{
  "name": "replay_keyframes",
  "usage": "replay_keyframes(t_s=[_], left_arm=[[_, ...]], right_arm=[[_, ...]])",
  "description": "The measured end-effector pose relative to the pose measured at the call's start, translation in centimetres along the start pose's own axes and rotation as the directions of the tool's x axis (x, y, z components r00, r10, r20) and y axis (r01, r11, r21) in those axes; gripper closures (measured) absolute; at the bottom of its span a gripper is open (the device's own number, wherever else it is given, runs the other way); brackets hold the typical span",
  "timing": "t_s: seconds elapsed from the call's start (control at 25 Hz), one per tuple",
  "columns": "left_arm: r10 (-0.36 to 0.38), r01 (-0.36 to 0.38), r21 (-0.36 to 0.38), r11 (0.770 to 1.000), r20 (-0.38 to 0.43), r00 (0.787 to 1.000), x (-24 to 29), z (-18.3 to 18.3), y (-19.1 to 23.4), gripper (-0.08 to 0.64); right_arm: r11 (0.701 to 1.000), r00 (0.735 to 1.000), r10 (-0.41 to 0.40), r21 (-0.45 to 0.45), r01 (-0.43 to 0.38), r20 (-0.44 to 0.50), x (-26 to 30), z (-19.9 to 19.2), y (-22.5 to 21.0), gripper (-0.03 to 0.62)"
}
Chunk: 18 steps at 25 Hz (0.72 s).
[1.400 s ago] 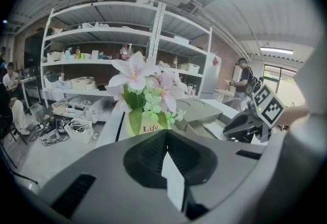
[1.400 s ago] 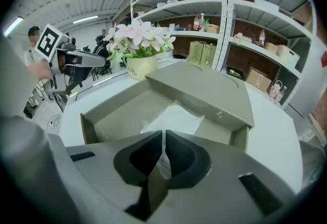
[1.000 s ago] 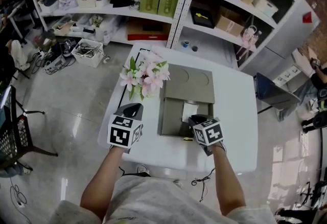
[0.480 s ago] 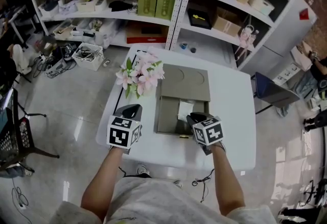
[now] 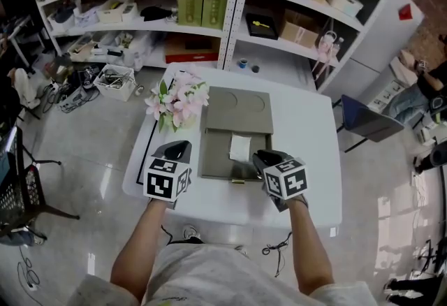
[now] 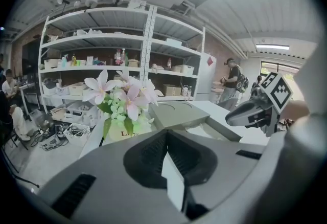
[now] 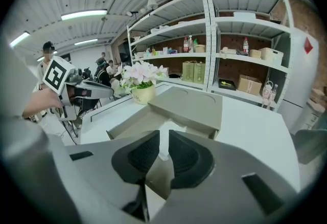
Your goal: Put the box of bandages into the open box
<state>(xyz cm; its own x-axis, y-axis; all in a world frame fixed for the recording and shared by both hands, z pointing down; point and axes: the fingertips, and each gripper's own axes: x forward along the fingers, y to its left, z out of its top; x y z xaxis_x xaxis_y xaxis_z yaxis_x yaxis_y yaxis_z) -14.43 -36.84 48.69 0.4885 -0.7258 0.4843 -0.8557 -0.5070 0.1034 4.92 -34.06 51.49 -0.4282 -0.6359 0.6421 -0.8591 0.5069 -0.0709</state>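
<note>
A grey open box [image 5: 211, 158] lies in the middle of the white table [image 5: 307, 158], with its flat lid part [image 5: 237, 109] at the far end. The small white box of bandages [image 5: 239, 147] lies inside the box, touching neither gripper. My right gripper [image 5: 260, 155] hovers at the box's near right corner, just right of the bandages; its jaws stand a narrow gap apart with nothing between them [image 7: 163, 141]. My left gripper [image 5: 180, 149] hangs left of the box, jaws shut and empty [image 6: 166, 138].
A vase of pink and white flowers [image 5: 174, 98] stands at the table's far left corner, close ahead of the left gripper. Shelves with boxes [image 5: 209, 4] rise behind the table. A blue chair [image 5: 367, 123] stands to the right.
The bandage box now lies farther from the right gripper's tips, which have drawn off to its right. The whole view has shifted a little; the left gripper keeps its place.
</note>
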Motion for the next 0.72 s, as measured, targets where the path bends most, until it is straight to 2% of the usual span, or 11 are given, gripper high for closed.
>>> replay_keyframes(t_s=[0.72], left_arm=[[0.054,-0.055,0.013,0.998,0.032,0.998,-1.8,2.0,-5.0,0.557]], right_arm=[[1.000,0.983,0.002,0.010,-0.004,0.185,-9.3,2.4,-2.0,0.546]])
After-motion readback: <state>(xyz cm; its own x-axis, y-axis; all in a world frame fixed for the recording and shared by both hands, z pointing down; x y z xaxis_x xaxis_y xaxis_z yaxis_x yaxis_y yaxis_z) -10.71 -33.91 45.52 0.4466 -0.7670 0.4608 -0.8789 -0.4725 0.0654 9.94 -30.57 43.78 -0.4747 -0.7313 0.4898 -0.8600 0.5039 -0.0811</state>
